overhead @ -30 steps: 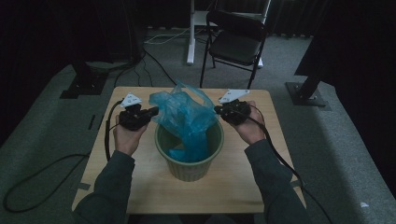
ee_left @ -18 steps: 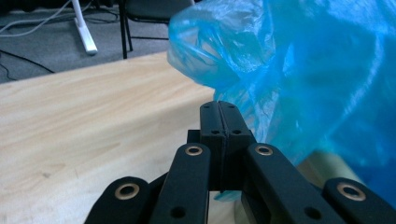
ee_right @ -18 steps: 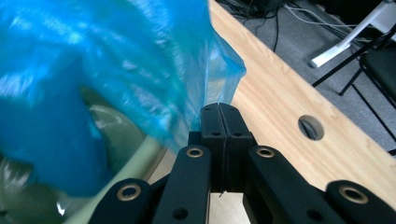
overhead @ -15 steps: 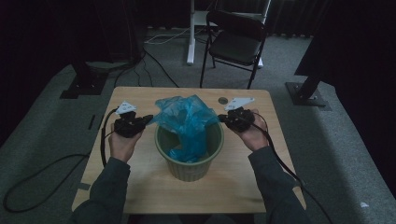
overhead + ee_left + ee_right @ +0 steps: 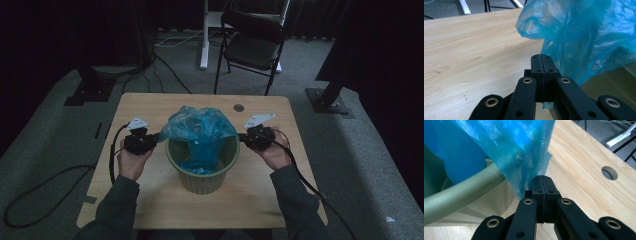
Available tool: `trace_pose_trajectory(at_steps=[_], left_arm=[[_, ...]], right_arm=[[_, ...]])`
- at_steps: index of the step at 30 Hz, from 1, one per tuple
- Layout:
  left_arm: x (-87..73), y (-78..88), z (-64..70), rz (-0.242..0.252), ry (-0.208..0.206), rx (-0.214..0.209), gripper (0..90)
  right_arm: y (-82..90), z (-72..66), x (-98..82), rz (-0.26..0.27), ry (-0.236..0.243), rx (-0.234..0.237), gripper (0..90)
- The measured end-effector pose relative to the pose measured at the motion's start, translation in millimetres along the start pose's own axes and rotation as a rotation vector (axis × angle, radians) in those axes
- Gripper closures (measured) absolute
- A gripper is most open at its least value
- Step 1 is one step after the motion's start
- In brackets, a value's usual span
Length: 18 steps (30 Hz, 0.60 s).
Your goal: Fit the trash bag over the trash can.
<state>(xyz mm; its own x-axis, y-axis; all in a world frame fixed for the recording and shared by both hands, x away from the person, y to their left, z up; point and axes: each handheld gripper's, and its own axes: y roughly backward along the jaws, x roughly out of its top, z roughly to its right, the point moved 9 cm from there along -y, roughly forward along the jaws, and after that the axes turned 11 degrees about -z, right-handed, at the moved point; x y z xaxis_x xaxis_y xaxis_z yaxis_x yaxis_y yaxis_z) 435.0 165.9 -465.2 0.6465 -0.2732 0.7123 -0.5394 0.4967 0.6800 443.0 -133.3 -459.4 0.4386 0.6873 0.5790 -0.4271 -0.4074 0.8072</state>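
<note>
Blue thin crinkly plastic: one bag (image 5: pixel 200 131), draped into one round green bin (image 5: pixel 202 172) mid-table (image 5: pixel 150 210). Two grippers. Left gripper (image 5: pixel 159 136) jaws look pressed together on the bag's edge in its own view, though they have just been easing open. Right gripper (image 5: pixel 241 136) jaws clamped tight on the opposite edge. Bag bottom hidden inside bin. One round hole (image 5: pixel 239 107) in the wooden top.

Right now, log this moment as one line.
left gripper: shut on blue bag | right gripper: shut on blue bag | bag partly in green bin
</note>
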Motion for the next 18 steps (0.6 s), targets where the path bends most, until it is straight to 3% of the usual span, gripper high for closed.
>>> trace_pose_trajectory(at_steps=[1,2,9,18], left_arm=[[0.0,0.0,0.0,0.000,0.000,0.000,82.2],[6.5,10.9,-2.0,0.034,0.004,0.011,76.1],[18.1,27.9,-4.6,0.081,0.012,0.019,65.9],[29.1,45.6,2.9,0.141,-0.008,-0.023,59.6]], right_arm=[[2.7,1.6,1.6,0.014,-0.005,-0.005,88.8],[10.9,5.3,6.1,0.047,-0.018,-0.015,81.3],[34.8,13.2,20.6,0.123,-0.042,-0.017,74.5],[41.4,4.5,42.4,0.166,-0.021,0.037,68.5]])
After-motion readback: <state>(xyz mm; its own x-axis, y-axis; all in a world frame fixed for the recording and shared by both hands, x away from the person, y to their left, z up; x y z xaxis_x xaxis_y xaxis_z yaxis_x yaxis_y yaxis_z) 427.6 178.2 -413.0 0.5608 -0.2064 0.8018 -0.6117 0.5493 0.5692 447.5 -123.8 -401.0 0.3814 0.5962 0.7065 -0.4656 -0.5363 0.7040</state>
